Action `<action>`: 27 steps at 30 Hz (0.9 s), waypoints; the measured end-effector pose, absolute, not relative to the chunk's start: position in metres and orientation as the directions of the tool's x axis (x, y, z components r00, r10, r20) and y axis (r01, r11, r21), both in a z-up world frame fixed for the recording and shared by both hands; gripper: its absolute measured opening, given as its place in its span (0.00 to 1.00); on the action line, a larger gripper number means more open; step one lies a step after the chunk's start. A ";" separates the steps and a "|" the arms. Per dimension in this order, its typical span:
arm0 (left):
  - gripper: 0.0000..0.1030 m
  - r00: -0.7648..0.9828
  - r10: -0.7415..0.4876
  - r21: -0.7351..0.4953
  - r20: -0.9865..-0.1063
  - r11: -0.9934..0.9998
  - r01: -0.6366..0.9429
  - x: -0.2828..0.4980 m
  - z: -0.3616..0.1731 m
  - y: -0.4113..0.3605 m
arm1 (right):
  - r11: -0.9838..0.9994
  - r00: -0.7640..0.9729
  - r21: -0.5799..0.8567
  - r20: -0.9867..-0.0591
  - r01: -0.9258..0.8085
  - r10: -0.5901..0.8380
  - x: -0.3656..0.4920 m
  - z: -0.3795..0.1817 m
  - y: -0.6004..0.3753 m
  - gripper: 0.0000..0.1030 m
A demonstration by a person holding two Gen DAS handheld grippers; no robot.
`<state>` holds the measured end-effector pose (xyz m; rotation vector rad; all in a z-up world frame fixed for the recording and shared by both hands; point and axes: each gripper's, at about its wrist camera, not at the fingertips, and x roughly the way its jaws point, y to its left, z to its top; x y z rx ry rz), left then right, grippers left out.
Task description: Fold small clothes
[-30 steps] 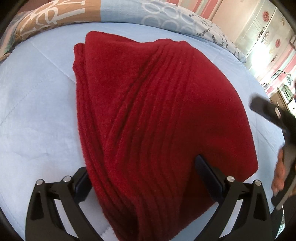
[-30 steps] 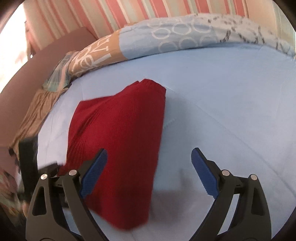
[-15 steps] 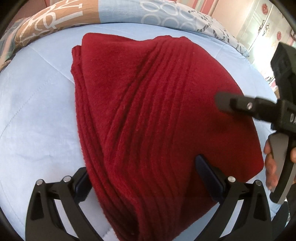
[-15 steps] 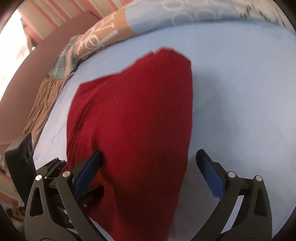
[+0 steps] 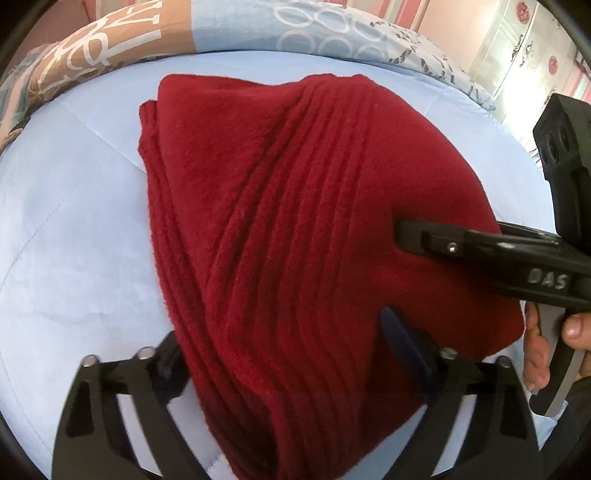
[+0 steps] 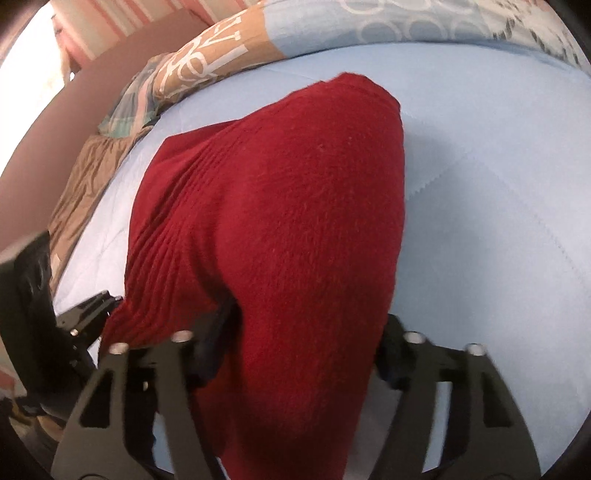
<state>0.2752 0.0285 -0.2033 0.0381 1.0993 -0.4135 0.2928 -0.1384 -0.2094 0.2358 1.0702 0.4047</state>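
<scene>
Nearest to me, the left gripper [image 5: 284,354] sat low on the bed, its two fingers spread wide with the near end of the red knitted garment [image 5: 295,221] lying between them; the fingers straddled the cloth without pinching it, so I took them as released. The right gripper [image 6: 295,354] was in much the same pose on the other corner, fingers parted either side of the folded edge, the wool bulging up between them. Whether its pads touched the fabric I couldn't tell, as the cloth hid their tips.

The garment lay already doubled over in a thick wedge on the pale blue sheet [image 5: 74,221], ribbed layers stacked along its left edge. To my eye the fold was nearly made and the step in hand was taking hold of the near edge for the last turn. To do it well, both grippers should go deep enough to catch every layer, close together, and lift evenly so the stack doesn't slide apart.

Compared with a second earlier, the right gripper had come in from the open sheet beside the garment and now reached across its corner, showing large in the left view. The left one had hardly shifted.

Beyond lay the patterned quilt [image 5: 221,29] and a striped wall.
</scene>
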 end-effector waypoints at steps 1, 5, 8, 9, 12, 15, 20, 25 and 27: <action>0.77 0.394 -0.302 -0.165 -0.868 0.924 0.344 0.274 -0.201 0.028 | 0.904 0.420 0.370 -0.801 -0.213 0.427 0.292 -0.208 -0.138 0.51; 0.52 0.405 -0.317 -0.181 -0.857 0.923 0.340 0.273 -0.195 0.037 | 0.904 0.425 0.367 -0.798 -0.219 0.427 0.293 -0.205 -0.138 0.42; 0.44 0.409 -0.313 -0.172 -0.857 0.923 0.345 0.273 -0.190 0.036 | 0.911 0.446 0.335 -0.795 -0.239 0.410 0.290 -0.201 -0.132 0.37; 0.40 0.421 -0.304 -0.156 -0.855 0.924 0.350 0.271 -0.188 0.033 | 0.913 0.454 0.329 -0.794 -0.240 0.405 0.290 -0.199 -0.130 0.35; 0.35 0.454 -0.285 -0.120 -0.844 0.926 0.359 0.265 -0.179 0.024 | 0.918 0.487 0.306 -0.780 -0.251 0.393 0.286 -0.192 -0.127 0.31; 0.35 0.471 -0.274 -0.104 -0.838 0.929 0.356 0.259 -0.174 0.019 | 0.921 0.519 0.285 -0.762 -0.267 0.387 0.278 -0.184 -0.128 0.30; 0.35 0.496 -0.282 -0.101 -0.821 0.928 0.359 0.249 -0.154 0.012 | 0.921 0.582 0.266 -0.715 -0.285 0.387 0.262 -0.161 -0.136 0.29; 0.35 0.532 -0.291 -0.069 -0.795 0.915 0.397 0.226 -0.123 -0.009 | 0.921 0.629 0.263 -0.674 -0.287 0.388 0.239 -0.133 -0.158 0.29; 0.35 0.538 -0.304 -0.068 -0.786 0.908 0.414 0.216 -0.111 -0.021 | 0.924 0.643 0.259 -0.664 -0.282 0.382 0.226 -0.123 -0.171 0.29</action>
